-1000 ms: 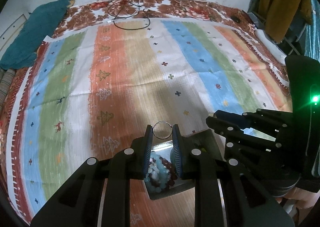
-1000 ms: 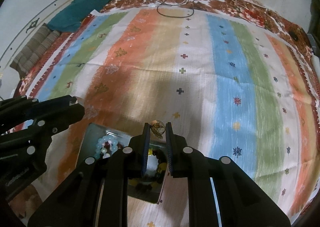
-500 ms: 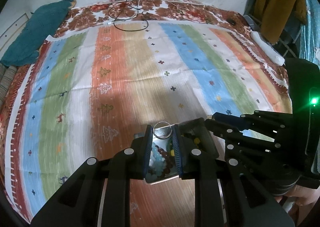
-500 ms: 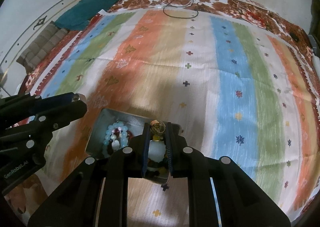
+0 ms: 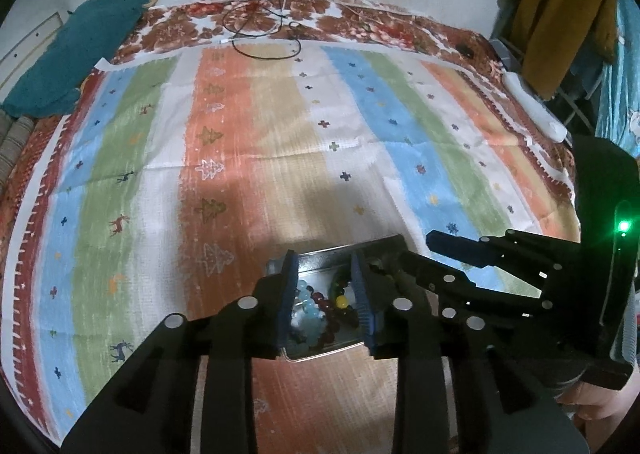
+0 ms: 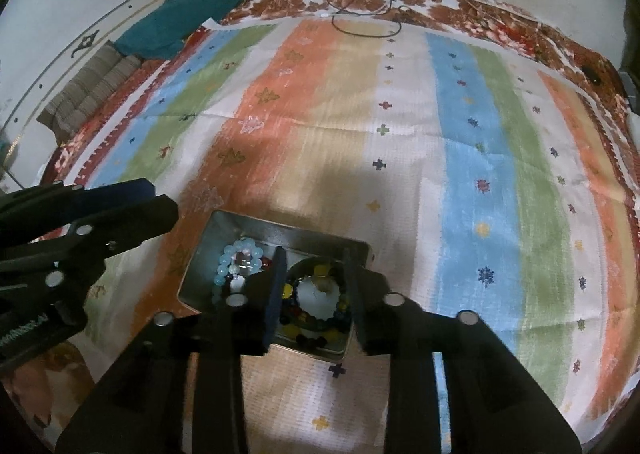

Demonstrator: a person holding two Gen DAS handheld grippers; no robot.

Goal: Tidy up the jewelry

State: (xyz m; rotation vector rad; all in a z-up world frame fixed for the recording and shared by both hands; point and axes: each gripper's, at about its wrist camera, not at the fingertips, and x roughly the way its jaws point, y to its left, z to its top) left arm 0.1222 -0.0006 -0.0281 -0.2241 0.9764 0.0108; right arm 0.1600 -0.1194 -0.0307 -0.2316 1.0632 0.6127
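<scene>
Both grippers hang over the metal tin (image 6: pixel 208 250) on the striped cloth (image 6: pixel 472 158): left gripper (image 5: pixel 326 286) and right gripper (image 6: pixel 314 274) each w/ fingers spread apart, nothing between them. Jewelry sits inside the tin: pale blue bead bracelet (image 6: pixel 234 258) at its left end, dark multicolour bead bracelet (image 6: pixel 316 324) and a small ring (image 6: pixel 323 284) under the right gripper. Judged near done (no loose pieces seen on the cloth); lid not in view, so closing may be left.

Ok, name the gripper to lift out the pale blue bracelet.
Left. The pale blue bracelet lies between the fingers of the open left gripper; the right gripper hangs over the multicolour bracelet.
</scene>
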